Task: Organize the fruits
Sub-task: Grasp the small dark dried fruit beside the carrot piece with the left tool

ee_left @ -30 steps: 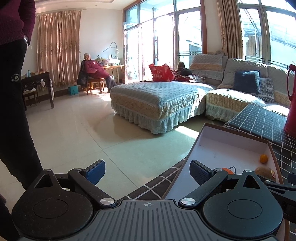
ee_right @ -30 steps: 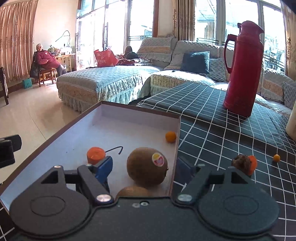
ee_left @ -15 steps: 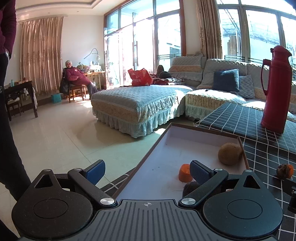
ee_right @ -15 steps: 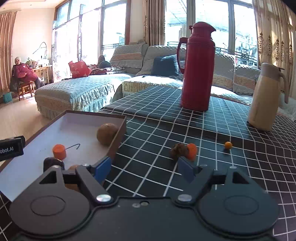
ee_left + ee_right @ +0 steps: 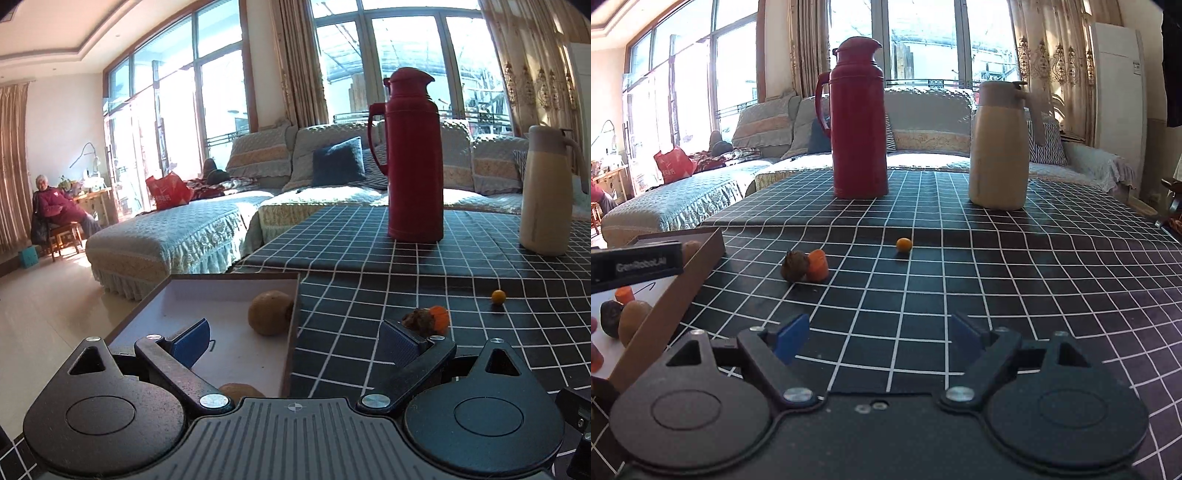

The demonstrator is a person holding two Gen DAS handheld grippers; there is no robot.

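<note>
A brown-walled box with a white floor (image 5: pixel 291 332) (image 5: pixel 698 273) sits at the table's left edge. In it lie a kiwi (image 5: pixel 270 312), a second kiwi (image 5: pixel 633 320), a dark fruit (image 5: pixel 610 318) and an orange piece (image 5: pixel 625 294). On the checked cloth lie a dark shrivelled fruit (image 5: pixel 795 266) (image 5: pixel 417 319) touching an orange piece (image 5: pixel 818 266) (image 5: pixel 439 318), and a small orange fruit (image 5: pixel 904 244) (image 5: pixel 498 296). My left gripper (image 5: pixel 291 343) is open and empty, straddling the box's right wall. My right gripper (image 5: pixel 877 338) is open and empty above the cloth, short of the loose fruits.
A red thermos (image 5: pixel 858 122) and a cream jug (image 5: pixel 999 146) stand at the back of the table. Sofas and a bed lie beyond it. A person sits far left (image 5: pixel 55 210). The left gripper's body (image 5: pixel 635 265) shows over the box in the right wrist view.
Both views have swung to the right, from the box toward the table's middle. The loose fruits now lie ahead of my right gripper. Both grippers stayed open and empty.
</note>
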